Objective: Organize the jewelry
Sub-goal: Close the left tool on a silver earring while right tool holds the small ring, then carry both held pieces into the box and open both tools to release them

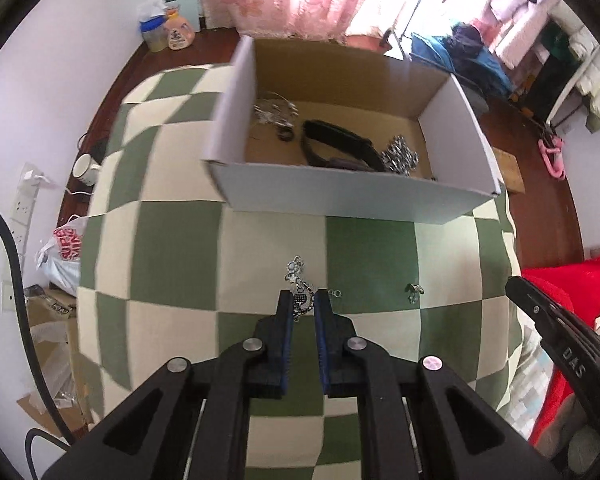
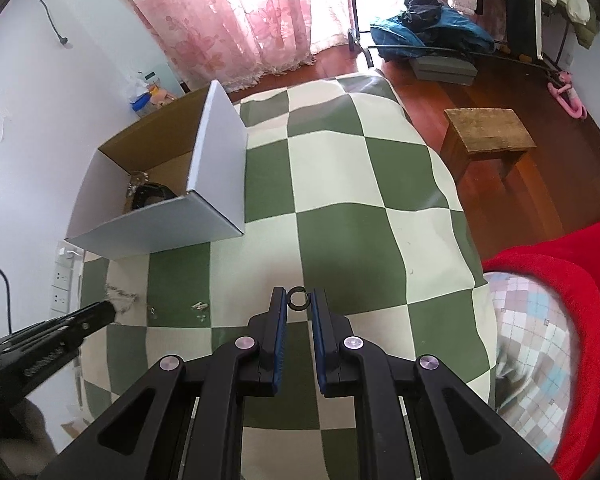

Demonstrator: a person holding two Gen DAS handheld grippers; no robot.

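Nearest, the left gripper point(image 1: 304, 304) has its jaws narrowed on a silver pendant point(image 1: 300, 294) over the green-and-cream checked table point(image 1: 180, 248). The right gripper point(image 2: 299, 304) holds its jaws slightly apart around a small dark ring point(image 2: 299, 298), though whether they pinch it I cannot tell. A small silver charm point(image 1: 414, 292) lies at the pendant's three o'clock. Farther, at twelve o'clock, the open cardboard box point(image 1: 340, 196) holds a black strap point(image 1: 336, 142) and silver chains point(image 1: 400, 156).
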